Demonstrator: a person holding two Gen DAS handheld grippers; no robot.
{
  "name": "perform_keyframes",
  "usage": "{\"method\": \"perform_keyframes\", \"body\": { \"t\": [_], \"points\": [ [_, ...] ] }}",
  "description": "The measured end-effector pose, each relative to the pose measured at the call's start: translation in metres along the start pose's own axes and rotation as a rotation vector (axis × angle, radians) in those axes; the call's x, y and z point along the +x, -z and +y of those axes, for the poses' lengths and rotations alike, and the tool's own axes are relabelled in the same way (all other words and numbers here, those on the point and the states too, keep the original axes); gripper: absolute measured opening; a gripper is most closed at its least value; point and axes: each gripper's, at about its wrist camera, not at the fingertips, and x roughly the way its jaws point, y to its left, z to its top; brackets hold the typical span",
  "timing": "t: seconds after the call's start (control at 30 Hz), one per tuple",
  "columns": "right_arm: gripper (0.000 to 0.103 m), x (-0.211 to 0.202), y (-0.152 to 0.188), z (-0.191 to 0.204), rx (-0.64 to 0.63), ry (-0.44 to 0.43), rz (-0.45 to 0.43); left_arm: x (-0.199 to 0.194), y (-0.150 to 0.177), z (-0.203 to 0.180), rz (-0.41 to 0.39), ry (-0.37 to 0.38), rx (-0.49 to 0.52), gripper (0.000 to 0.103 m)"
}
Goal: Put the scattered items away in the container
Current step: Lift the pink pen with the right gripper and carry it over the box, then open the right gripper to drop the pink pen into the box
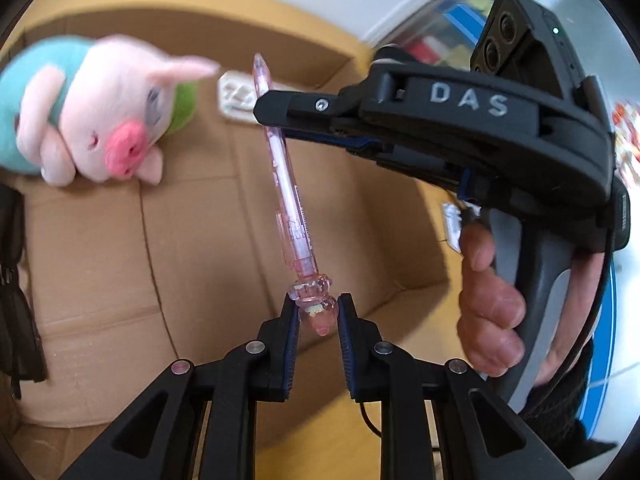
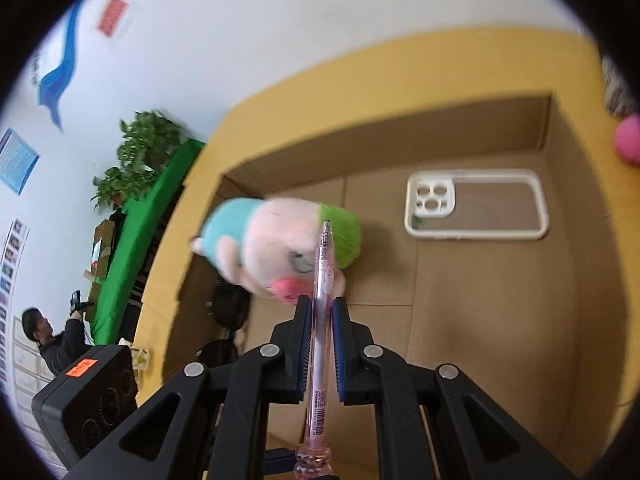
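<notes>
Overhead, both grippers hang above an open cardboard box (image 2: 568, 240), its plain brown walls creased and its floor split by flap seams; the right gripper (image 2: 320, 308) is clamped on a slim, clear pink plastic pen (image 2: 323, 280), the ribbed blue pads pressing the barrel from both sides, the pointed tip aimed forward and down into the box; in the left wrist view that pen (image 1: 286, 184) runs slantwise from the right gripper's black fingers down to the left gripper (image 1: 318, 312), whose pads stand a little apart on either side of the pen's bulbous, faceted pink end; whether they touch it I cannot tell; a hand (image 1: 490, 300) wraps the right gripper's grey handle. Inside the box lies a soft, fuzzy pink pig toy (image 2: 280, 248) with pale blue and green patches, blurred; beyond it, flat on the box floor, rests a white rounded-rectangle phone case (image 2: 476, 208) with round camera cut-outs.
</notes>
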Motion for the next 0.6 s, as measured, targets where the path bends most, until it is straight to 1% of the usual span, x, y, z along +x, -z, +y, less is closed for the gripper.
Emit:
{"method": "perform_keyframes", "body": {
  "t": [0.1, 0.27, 0.47, 0.6],
  "points": [
    [0.009, 0.031, -0.001, -0.017, 0.046, 0.007, 0.052, 0.015, -0.006, 0.017, 0.054, -0.001, -0.056, 0.020],
    [0.009, 0.058, 0.005, -0.033, 0.080, 0.020, 0.105, 0.036, -0.010, 0.033, 0.127, -0.015, -0.103, 0.020],
    [0.010, 0.070, 0.008, -0.037, 0.076, 0.056, 0.132, 0.048, -0.008, 0.039, 0.167, -0.035, -0.118, 0.020],
    [0.010, 0.076, 0.013, -0.042, 0.081, 0.066, 0.148, 0.049, -0.005, 0.042, 0.173, -0.045, -0.126, 0.020]
  ]
}}
